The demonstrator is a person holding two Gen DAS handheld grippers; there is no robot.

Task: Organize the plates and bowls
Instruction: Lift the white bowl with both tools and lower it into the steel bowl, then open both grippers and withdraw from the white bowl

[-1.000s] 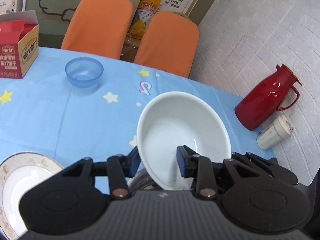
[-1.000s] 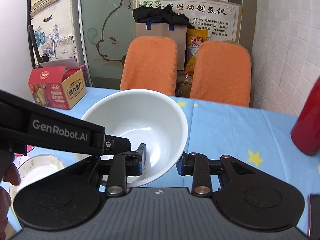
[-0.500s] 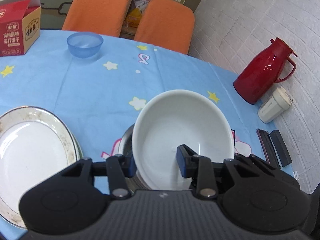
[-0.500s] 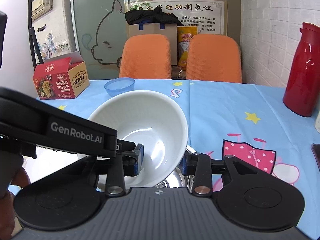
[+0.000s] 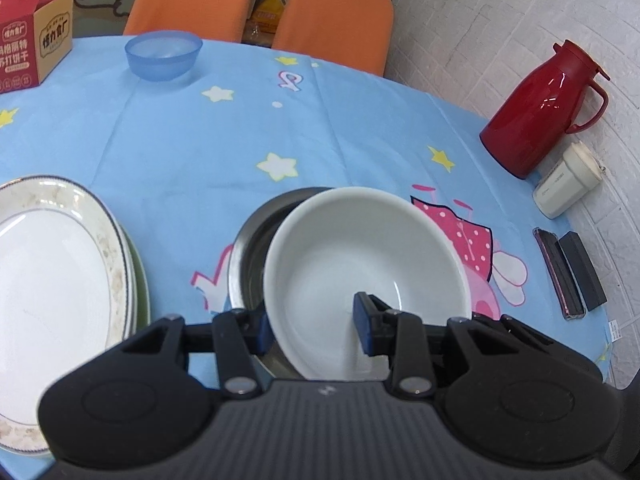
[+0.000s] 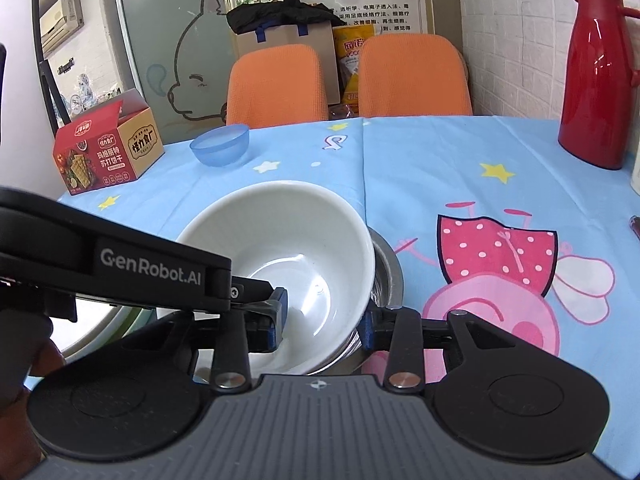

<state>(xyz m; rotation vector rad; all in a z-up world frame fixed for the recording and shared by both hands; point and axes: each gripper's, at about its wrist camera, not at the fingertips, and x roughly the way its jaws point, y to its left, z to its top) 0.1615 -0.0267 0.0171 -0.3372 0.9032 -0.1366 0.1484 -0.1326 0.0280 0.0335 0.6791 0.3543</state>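
Note:
A white bowl (image 5: 360, 252) hangs tilted over a steel bowl (image 5: 248, 248) on the blue tablecloth, its underside down inside the steel rim. My left gripper (image 5: 312, 324) is shut on the white bowl's near wall, one finger inside and one outside. From the other side, my right gripper (image 6: 322, 320) straddles the same bowl (image 6: 280, 232): its left pad stands free inside, its right pad is beside the outer wall, so it is open. The left gripper's black body (image 6: 140, 268) crosses the right wrist view. A stack of rimmed plates (image 5: 60, 264) lies to the left.
A blue plastic bowl (image 5: 163, 56) and a red cracker box (image 5: 32, 52) stand at the far side. On the right are a red thermos jug (image 5: 536, 108), a white jar (image 5: 566, 186) and two dark cases (image 5: 572, 272). Two orange chairs (image 6: 276, 84) stand behind the table.
Both grippers have come down and forward with the white bowl, from above the table to the steel bowl. The right gripper's fingers have spread a little.

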